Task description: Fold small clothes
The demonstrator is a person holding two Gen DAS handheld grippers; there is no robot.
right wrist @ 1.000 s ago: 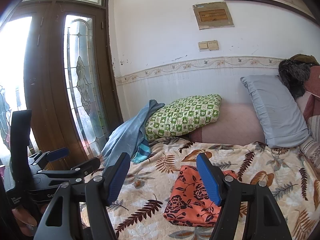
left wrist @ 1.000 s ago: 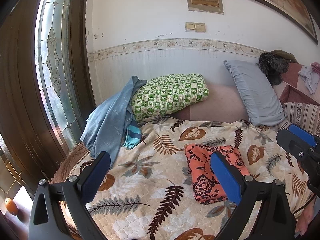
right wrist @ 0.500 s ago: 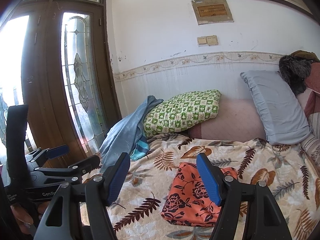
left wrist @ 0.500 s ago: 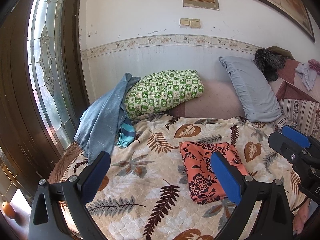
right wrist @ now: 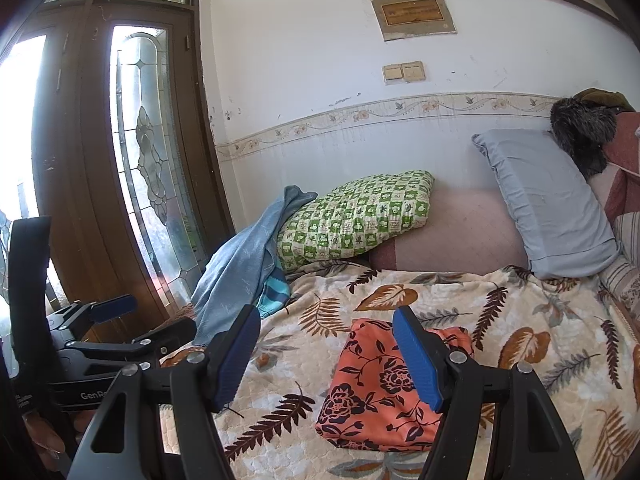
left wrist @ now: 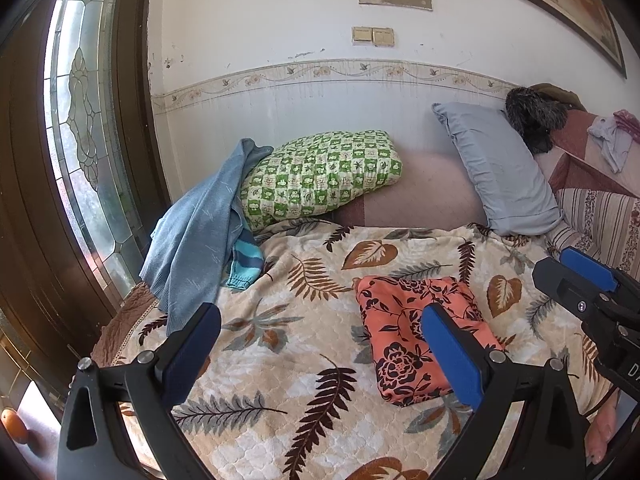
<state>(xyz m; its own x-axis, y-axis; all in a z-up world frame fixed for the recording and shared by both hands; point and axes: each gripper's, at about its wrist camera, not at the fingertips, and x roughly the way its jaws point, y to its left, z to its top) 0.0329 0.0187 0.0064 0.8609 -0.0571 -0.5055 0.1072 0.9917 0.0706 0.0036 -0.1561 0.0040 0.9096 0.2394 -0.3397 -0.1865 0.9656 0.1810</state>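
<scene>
Left gripper (left wrist: 320, 356) and right gripper (right wrist: 326, 354): black angular frames, silver screws, ribbed blue pads (right wrist: 416, 356), white lettering on bodies.

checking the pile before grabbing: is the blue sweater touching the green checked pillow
Touching. In the left wrist view the blue sweater drapes against the green checked pillow's left end, no gap between them.

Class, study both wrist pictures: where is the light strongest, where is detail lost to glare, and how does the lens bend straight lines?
Right wrist view: daylight through the door glass burns out to white at the far left, the strongest glare. Left wrist view: the glass panel is bright but keeps its pattern. Both views: the wall border bows into a curve and the corners go black; the folded orange cloth stays sharp and evenly lit.
</scene>
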